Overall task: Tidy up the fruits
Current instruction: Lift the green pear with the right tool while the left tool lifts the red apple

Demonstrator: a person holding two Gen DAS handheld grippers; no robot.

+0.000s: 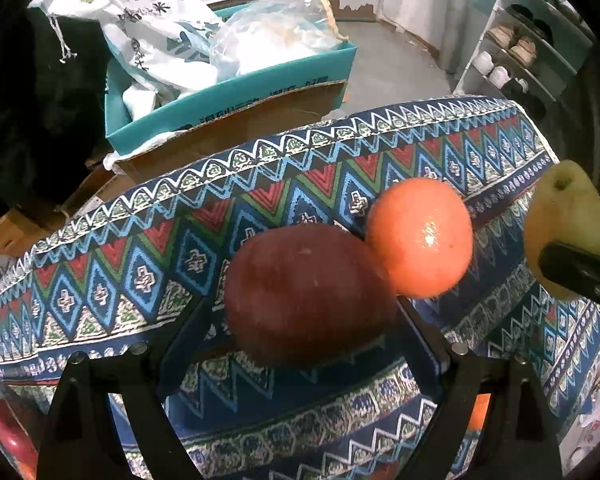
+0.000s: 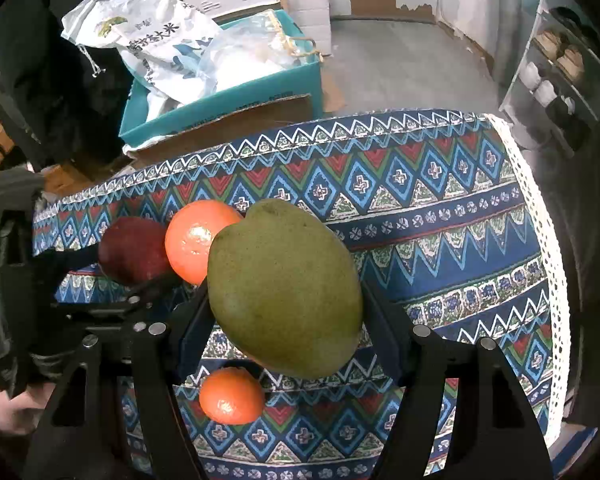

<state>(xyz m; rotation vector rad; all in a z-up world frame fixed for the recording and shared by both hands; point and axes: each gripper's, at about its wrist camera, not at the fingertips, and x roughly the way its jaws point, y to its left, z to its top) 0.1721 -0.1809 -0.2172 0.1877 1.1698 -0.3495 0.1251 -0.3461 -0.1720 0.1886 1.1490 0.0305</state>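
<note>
Patterned cloth (image 2: 440, 216) covered the bench, with a teal box (image 2: 236, 104) of white bags (image 2: 156, 40) behind it. Two oranges lay there (one (image 2: 198, 240) beside the apple, another (image 2: 232, 396) nearer). Left fingers (image 1: 300, 312) held a red apple (image 1: 308, 292); right fingers (image 2: 288, 312) held a green mango (image 2: 284, 288).

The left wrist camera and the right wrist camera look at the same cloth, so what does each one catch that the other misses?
Only the left wrist view shows part of a red fruit at its lower left edge. Only the right wrist view shows a small orange lying on the cloth below the held green mango, and a person's hand at the left edge. Both show the red apple between the left gripper's fingers, the bigger orange beside it, the mango in the right gripper, the patterned tablecloth and the teal box behind.
</note>
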